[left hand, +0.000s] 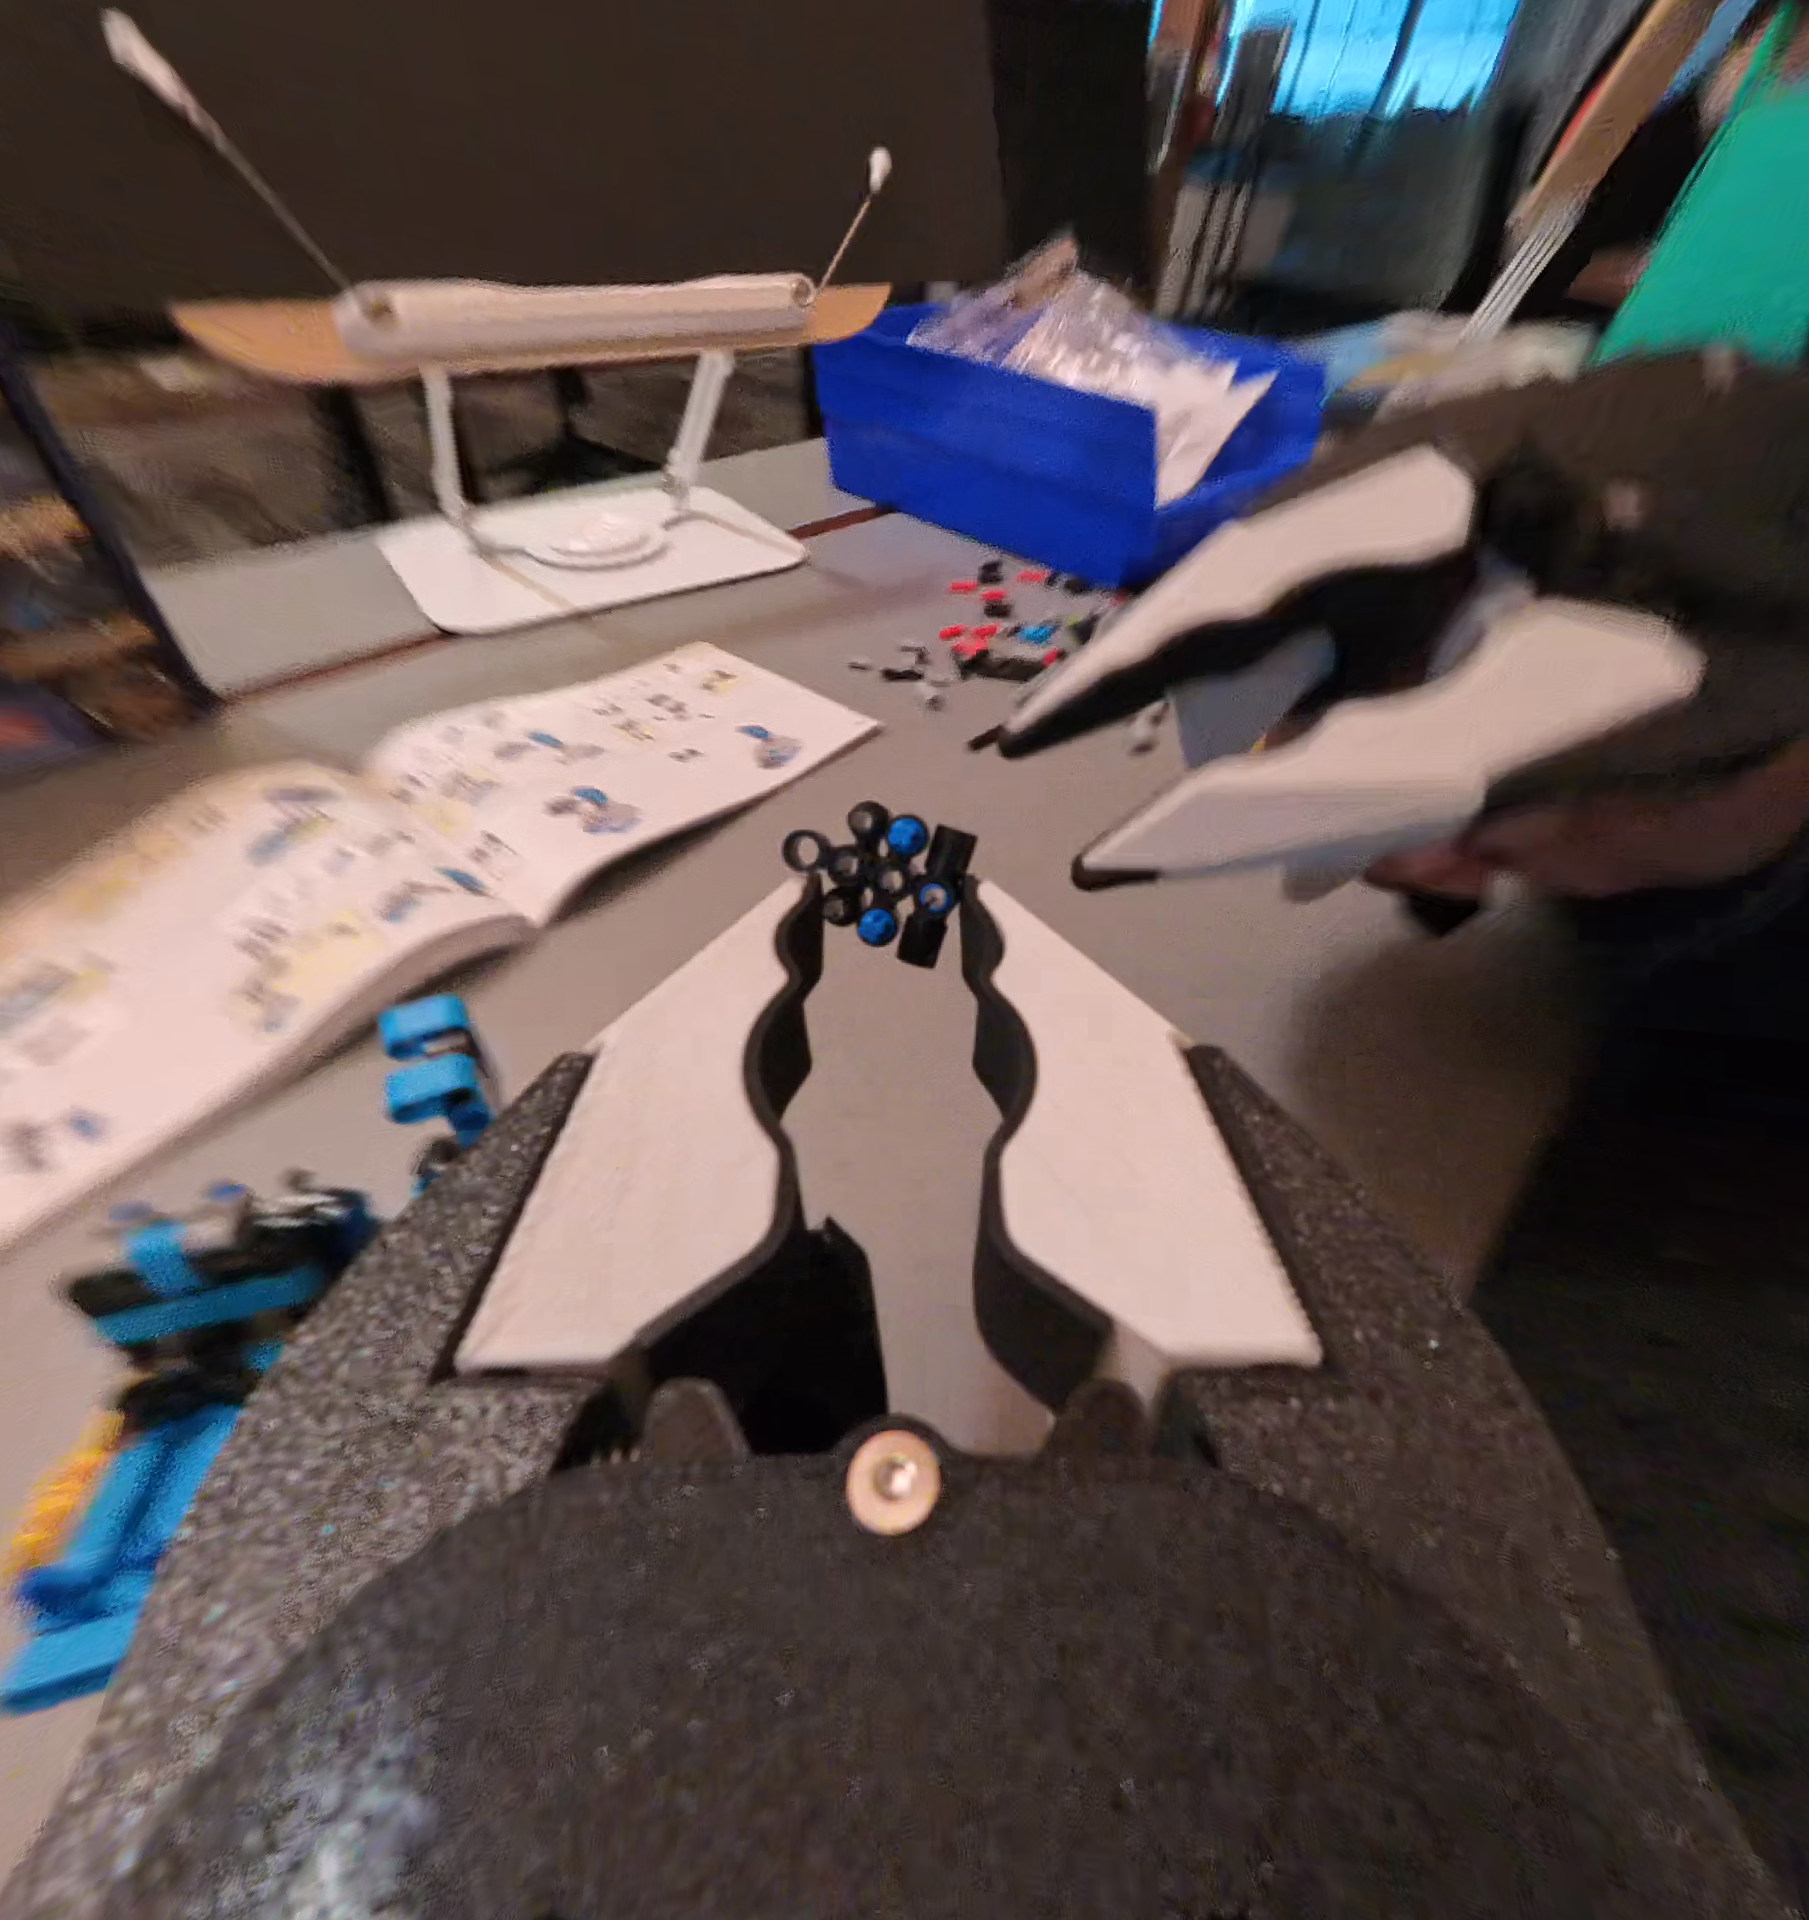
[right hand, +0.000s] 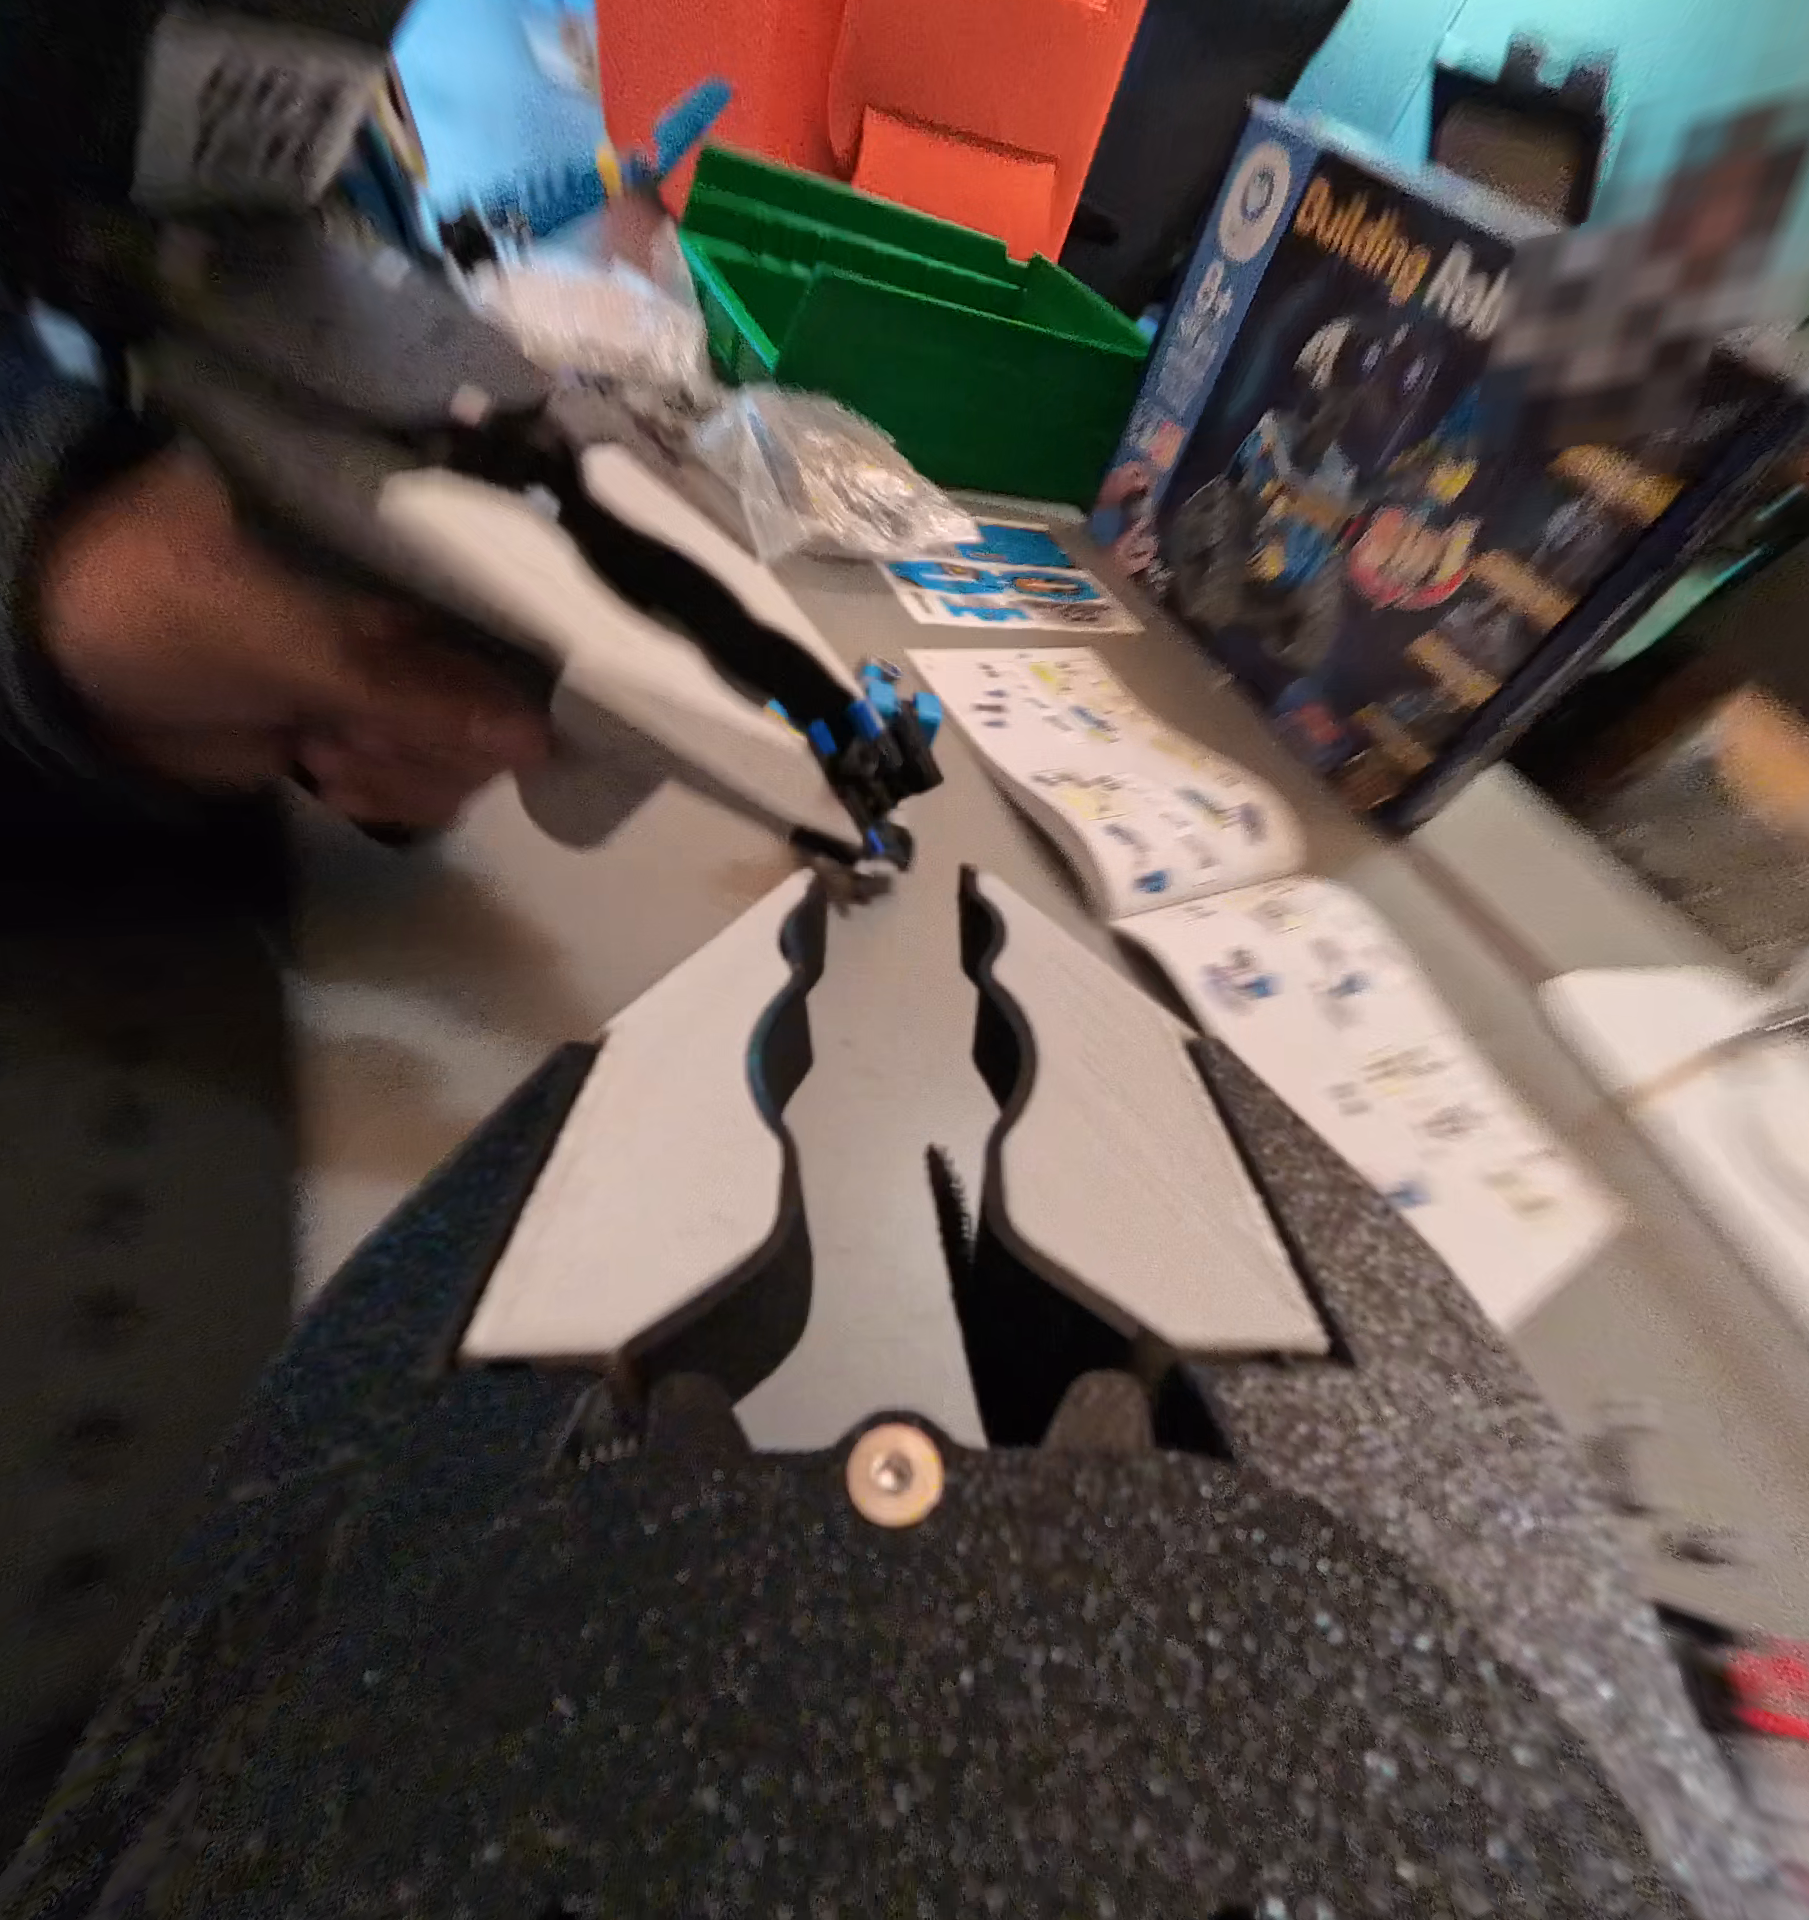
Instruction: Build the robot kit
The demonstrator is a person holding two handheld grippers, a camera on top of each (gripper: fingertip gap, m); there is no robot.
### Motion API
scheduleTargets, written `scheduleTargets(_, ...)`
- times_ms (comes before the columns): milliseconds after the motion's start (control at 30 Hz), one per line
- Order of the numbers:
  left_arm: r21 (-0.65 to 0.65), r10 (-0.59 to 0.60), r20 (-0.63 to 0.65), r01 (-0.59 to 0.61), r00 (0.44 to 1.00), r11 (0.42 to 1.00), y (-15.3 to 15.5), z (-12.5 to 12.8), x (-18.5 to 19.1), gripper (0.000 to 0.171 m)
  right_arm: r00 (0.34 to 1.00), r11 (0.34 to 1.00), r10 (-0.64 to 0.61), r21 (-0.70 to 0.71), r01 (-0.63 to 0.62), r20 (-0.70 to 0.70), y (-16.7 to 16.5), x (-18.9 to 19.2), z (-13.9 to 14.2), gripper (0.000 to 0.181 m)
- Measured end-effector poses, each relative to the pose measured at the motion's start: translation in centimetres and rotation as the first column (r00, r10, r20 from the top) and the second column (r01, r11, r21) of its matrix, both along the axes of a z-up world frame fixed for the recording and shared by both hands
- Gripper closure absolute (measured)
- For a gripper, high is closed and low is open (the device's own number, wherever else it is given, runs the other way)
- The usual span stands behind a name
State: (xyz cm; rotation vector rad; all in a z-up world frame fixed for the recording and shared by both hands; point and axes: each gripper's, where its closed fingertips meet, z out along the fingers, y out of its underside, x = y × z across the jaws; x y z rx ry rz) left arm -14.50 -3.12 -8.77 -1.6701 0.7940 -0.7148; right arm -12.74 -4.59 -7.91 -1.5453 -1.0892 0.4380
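My left gripper [left hand: 887, 885] is shut on a small black and blue brick assembly [left hand: 884, 878] with round pin holes, held at the fingertips just above the grey table [left hand: 1243, 1039]. In the right wrist view the same left gripper [right hand: 864, 821] comes in from the upper left with the assembly [right hand: 884, 748] at its tips, and a hand is behind it. My right gripper [right hand: 889, 883] is open and empty, its tips just short of the assembly. It also shows in the left wrist view [left hand: 1040, 805], to the right of the assembly, with its jaws apart.
An open instruction booklet [left hand: 412, 831] [right hand: 1243, 935] lies on the table. A blue and black built model [left hand: 152, 1403] is at near left. A blue bin [left hand: 1035, 457] with plastic bags, loose small pieces [left hand: 993, 634], a white stand [left hand: 588, 551], a green bin [right hand: 931, 343] and a printed box [right hand: 1399, 499] stand farther off.
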Motion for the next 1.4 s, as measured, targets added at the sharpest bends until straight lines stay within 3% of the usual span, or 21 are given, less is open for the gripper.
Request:
scheduleTargets(67,0.171,0.043,-0.149,-0.018,0.988,0.985,-0.4,0.0,0.4,0.146,0.978,0.966,-0.011,-0.256,-0.044,-0.209,0.2,-0.4,0.4,0.150)
scheduleTargets(167,0.371,0.119,-0.269,-0.012,0.956,0.928,-1.0,0.7,0.8,0.146,0.877,0.790,-0.036,-0.551,-0.269,-0.480,-0.2,-0.8,0.7,0.148)
scheduleTargets(233,0.438,0.166,-0.316,-0.011,0.934,0.899,-1.1,0.7,0.9,0.146,0.824,0.698,-0.079,-0.621,-0.356,-0.560,-0.1,-0.5,0.6,0.149)
scheduleTargets(300,0.469,0.198,-0.333,-0.020,0.922,0.883,-1.0,0.8,0.8,0.146,0.818,0.666,-0.075,-0.640,-0.384,-0.570,-0.3,-0.7,0.3,0.148)
scheduleTargets(467,0.476,0.209,-0.336,-0.026,0.918,0.879,-0.9,0.8,0.7,0.146,0.832,0.668,-0.051,-0.638,-0.383,-0.552,-0.8,-1.3,0.0,0.157)
scheduleTargets(700,0.473,0.200,-0.328,-0.023,0.923,0.881,-1.1,1.0,0.7,0.146,0.811,0.646,-0.045,-0.636,-0.422,-0.583,-1.0,-1.4,0.2,0.157)
scheduleTargets(867,0.474,0.202,-0.338,-0.019,0.919,0.880,-1.2,0.8,0.8,0.146,0.793,0.592,-0.056,-0.660,-0.463,-0.607,-1.1,-1.3,0.1,0.157)
scheduleTargets(1100,0.481,0.231,-0.361,-0.031,0.904,0.876,-1.0,0.5,0.8,0.146,0.833,0.653,-0.043,-0.647,-0.394,-0.551,-0.9,-1.3,-0.2,0.160)
scheduleTargets(1133,0.478,0.236,-0.371,-0.033,0.898,0.878,-0.9,0.3,0.7,0.145,0.836,0.668,-0.043,-0.638,-0.382,-0.546,-0.9,-1.3,-0.2,0.176)
scheduleTargets(1267,0.480,0.234,-0.351,-0.041,0.907,0.877,-0.9,0.6,0.7,0.146,0.850,0.712,-0.018,-0.604,-0.358,-0.526,-0.9,-1.4,0.1,0.175)
scheduleTargets(1400,0.471,0.229,-0.345,-0.043,0.910,0.881,-0.9,0.6,0.6,0.146,0.840,0.706,-0.011,-0.599,-0.378,-0.543,-0.9,-1.1,0.3,0.174)
